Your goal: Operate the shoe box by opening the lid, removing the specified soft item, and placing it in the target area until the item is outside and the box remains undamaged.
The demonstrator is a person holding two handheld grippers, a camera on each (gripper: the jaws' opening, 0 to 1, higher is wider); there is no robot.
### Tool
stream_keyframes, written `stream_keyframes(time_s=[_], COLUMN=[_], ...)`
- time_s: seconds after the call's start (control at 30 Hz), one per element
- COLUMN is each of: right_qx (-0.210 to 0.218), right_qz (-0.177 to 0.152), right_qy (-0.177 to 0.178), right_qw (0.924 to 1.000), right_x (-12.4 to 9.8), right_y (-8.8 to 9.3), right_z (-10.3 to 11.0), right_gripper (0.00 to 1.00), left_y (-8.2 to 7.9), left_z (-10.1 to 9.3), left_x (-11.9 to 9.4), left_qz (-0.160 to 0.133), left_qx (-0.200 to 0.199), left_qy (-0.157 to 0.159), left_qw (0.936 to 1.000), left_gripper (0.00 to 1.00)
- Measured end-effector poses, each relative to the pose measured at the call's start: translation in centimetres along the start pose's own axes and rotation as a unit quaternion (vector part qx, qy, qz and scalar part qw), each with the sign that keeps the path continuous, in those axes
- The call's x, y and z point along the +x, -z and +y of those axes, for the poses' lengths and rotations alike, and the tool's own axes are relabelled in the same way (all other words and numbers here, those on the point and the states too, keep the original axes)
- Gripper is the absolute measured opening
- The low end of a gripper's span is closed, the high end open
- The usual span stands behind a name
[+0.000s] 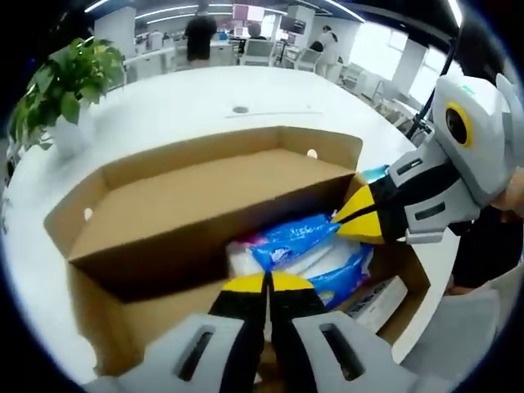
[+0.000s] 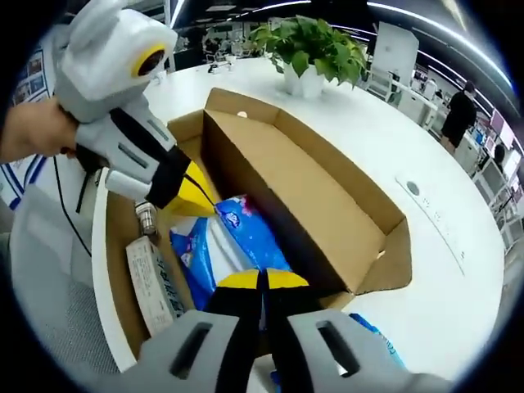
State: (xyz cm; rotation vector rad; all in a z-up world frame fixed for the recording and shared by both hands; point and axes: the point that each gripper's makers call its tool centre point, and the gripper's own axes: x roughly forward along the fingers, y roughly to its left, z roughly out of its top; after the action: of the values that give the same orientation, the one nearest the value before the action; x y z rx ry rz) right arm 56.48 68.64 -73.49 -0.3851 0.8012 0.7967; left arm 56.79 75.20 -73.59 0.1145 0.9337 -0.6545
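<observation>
An open brown cardboard shoe box (image 1: 205,205) (image 2: 327,205) lies on a white table, its lid folded back. Inside lies a soft blue and white plastic pack (image 1: 303,246) (image 2: 233,237). My left gripper (image 1: 266,282) (image 2: 203,203) has its jaws together at one end of the pack, where the film draws up to a point at its tips. My right gripper (image 2: 262,280) (image 1: 344,221) is shut on the film at the opposite end. A hand (image 2: 33,131) holds the left gripper.
A small white carton (image 1: 381,299) (image 2: 151,282) and a small metal piece (image 2: 146,217) lie in the box beside the pack. A blue item (image 1: 377,172) (image 2: 372,332) lies outside the box. A potted plant (image 1: 70,82) (image 2: 315,45) stands on the table (image 1: 205,98). People stand far behind.
</observation>
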Motion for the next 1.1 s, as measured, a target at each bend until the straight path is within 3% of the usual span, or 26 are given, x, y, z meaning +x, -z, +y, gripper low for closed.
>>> stream_keyframes(time_s=[0.73,1.1], right_qx=[-0.013,-0.022], right_qz=[-0.04,-0.061], right_qy=[0.009,0.017], right_qw=[0.9991,0.9977], right_x=[-3.0,-5.2], right_y=[-3.5,-5.3], right_z=[0.5,0.3], right_gripper=[0.0,0.0], left_y=[-2.0,-3.9], left_z=[-0.3,-0.9], left_x=[-3.8,-6.1], left_qz=[-0.034,-0.059], left_qx=[0.013,0.024], left_qy=[-0.009,-0.016], left_qw=[0.9993,0.9979], left_gripper=[0.0,0.0])
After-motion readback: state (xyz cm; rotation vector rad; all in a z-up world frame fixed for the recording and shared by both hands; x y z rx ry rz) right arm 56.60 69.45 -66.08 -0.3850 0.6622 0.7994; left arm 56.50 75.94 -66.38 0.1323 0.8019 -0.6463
